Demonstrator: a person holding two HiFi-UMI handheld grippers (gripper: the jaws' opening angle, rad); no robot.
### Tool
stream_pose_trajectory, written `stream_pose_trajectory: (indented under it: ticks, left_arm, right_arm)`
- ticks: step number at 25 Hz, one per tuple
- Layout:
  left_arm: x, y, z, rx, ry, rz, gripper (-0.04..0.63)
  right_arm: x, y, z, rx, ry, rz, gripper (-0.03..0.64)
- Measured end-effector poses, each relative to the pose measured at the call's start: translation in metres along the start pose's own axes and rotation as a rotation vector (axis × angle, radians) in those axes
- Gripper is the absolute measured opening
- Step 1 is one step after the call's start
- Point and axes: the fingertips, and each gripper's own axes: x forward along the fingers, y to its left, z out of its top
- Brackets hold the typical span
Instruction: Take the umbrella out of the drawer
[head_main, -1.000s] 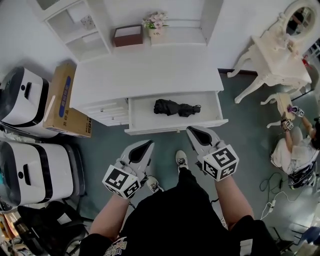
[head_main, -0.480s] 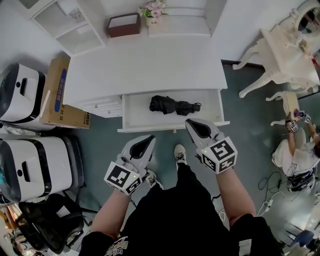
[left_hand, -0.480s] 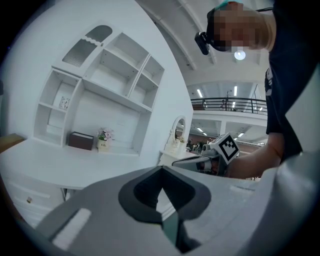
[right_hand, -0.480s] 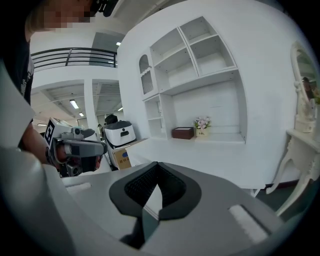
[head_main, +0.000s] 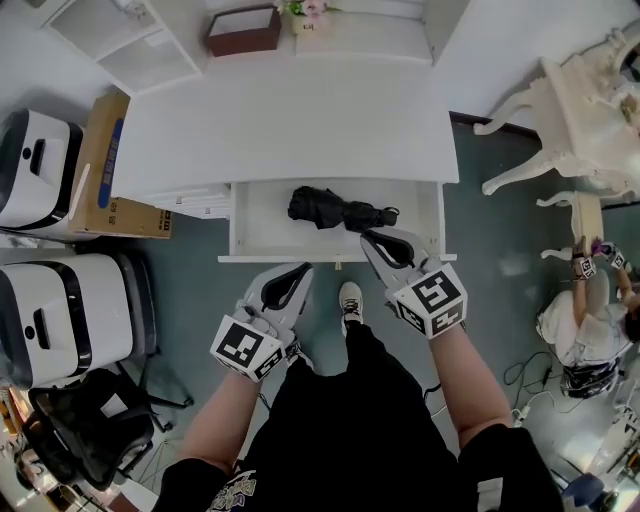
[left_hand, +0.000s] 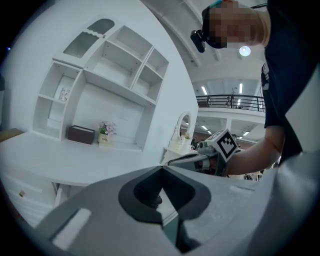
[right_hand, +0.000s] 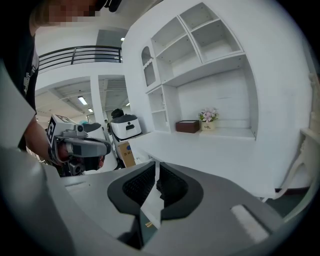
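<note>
The person's shoe (head_main: 349, 297) stands on the floor between the two tools. The left gripper (head_main: 296, 272) hangs in front of the drawer (head_main: 300, 257), short of its front edge; its jaws meet at the tips with nothing between them. The right gripper (head_main: 372, 238) reaches over the drawer's front right part. Its jaws have just been opening and stand a narrow slit apart, empty. The drawer is pulled out from under the desk (head_main: 290, 120). The black folded umbrella (head_main: 335, 210) lies inside it, towards the back and across its width, with one end near the right gripper's tips. Whether they touch I cannot tell. Beyond, a brown box (head_main: 243, 30) and flowers (head_main: 305, 8) sit at the desk's back, under white shelves (left_hand: 120, 60). A cardboard box (head_main: 100, 165) leans beside the desk.
</note>
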Motion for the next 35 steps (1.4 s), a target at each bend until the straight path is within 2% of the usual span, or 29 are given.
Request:
stream_pose_trajectory:
  ticks: [4, 14, 23, 30, 35]
  left_arm:
    - [0.012, 0.003, -0.011, -0.015, 0.019, 0.029, 0.0]
    - [0.029, 0.012, -0.027, -0.057, 0.035, 0.084, 0.001]
    - [0.034, 0.012, -0.035, -0.08, 0.032, 0.111, 0.002]
    - [0.03, 0.01, -0.042, -0.095, 0.044, 0.132, 0.002]
    - [0.025, 0.012, -0.048, -0.107, 0.052, 0.146, 0.002]
  right_arm:
    - [0.016, -0.011, -0.014, -0.022, 0.037, 0.067, 0.077]
    - [0.064, -0.037, -0.055, -0.14, 0.194, 0.167, 0.126]
    - [0.102, -0.056, -0.108, -0.235, 0.356, 0.221, 0.155]
    - [0.133, -0.07, -0.145, -0.352, 0.486, 0.246, 0.209]
    - [0.151, -0.075, -0.164, -0.393, 0.567, 0.267, 0.25]
